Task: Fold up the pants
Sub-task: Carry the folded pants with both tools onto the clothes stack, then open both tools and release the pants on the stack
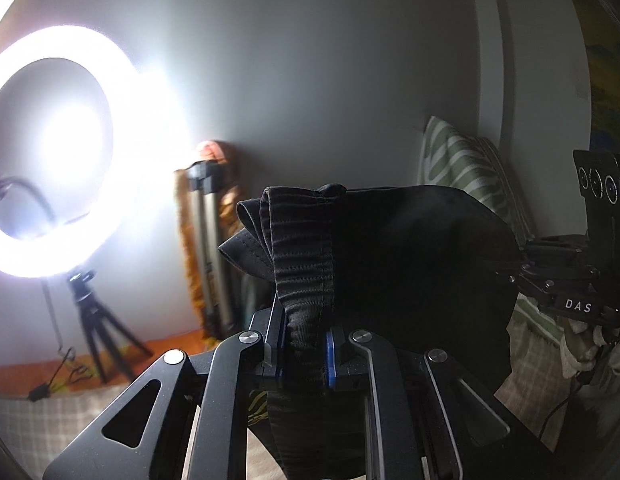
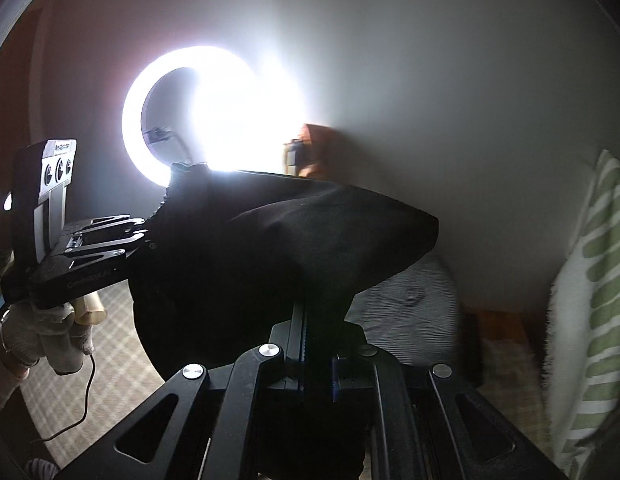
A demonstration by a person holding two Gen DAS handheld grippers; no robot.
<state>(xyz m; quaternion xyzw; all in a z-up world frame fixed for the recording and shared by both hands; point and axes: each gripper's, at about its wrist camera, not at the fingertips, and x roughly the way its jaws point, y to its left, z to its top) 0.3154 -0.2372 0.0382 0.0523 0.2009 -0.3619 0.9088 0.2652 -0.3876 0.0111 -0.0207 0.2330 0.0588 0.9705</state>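
Black pants (image 1: 390, 264) hung in the air between both tools: the left hand-held gripper (image 1: 305, 350) pinched the ribbed waistband, the right hand-held gripper (image 2: 318, 360) clamped the fabric's other end, before a ring light (image 1: 49, 152).

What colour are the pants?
Black. The pants show best in the left wrist view, with their ribbed waistband.

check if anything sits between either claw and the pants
Nothing does. The left claw is shut on the pants at the waistband, and the right claw is shut on the cloth, which is held up between them.
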